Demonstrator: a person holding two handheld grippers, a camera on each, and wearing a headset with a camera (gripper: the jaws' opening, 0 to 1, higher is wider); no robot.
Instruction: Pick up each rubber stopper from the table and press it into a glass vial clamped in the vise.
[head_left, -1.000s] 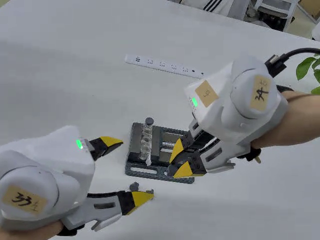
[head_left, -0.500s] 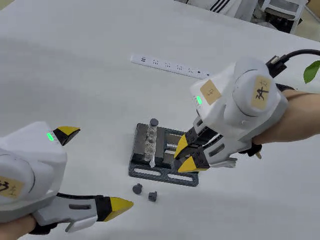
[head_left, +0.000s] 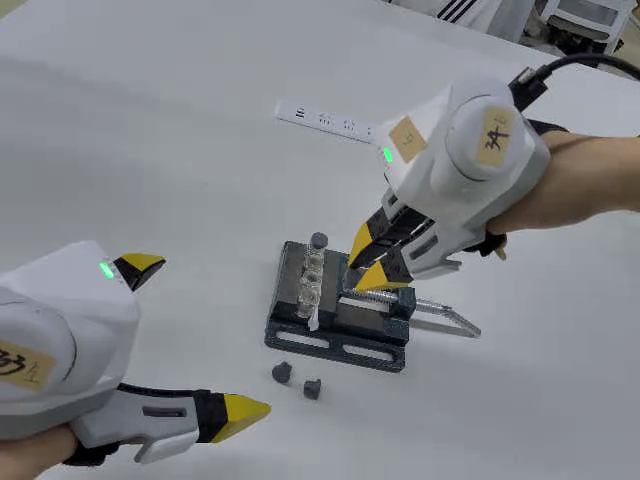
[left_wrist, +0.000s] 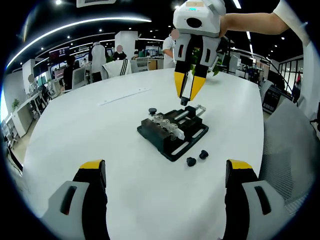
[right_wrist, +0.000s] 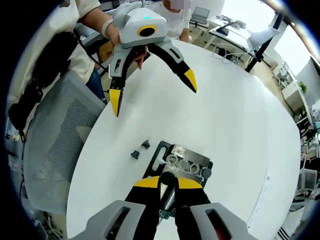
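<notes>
Head view: the left gripper (head_left: 193, 337) sits low at the near left, jaws flung wide, nothing between them. Two loose stoppers (head_left: 282, 372) lie side by side on the white table (head_left: 150, 150), just past its lower tip and right in front of the vise (head_left: 340, 346). In the vise stands a row of glass vials (head_left: 312, 285), and the far one is the capped vial (head_left: 319, 241), dark plug on top. The right gripper (head_left: 372, 261) hangs over the vise's right side, tips drawn close together above the screw (head_left: 425, 303). A power strip (head_left: 325, 120) lies well beyond.

Left gripper view: its own jaws stand far apart at the bottom. The loose stoppers (left_wrist: 191, 161) rest between them and farther out, near the vise (left_wrist: 175, 147). Above, the right gripper (left_wrist: 188, 92) points down with a small dark piece pinched at its tips, seemingly a held stopper (left_wrist: 184, 101), just over the screw.

Right gripper view: its yellow tips nearly meet around the dark round piece, with the vials just ahead. The loose stoppers (right_wrist: 135, 154) lie off to the left, and the left gripper (right_wrist: 153, 97) spreads open beyond them.
</notes>
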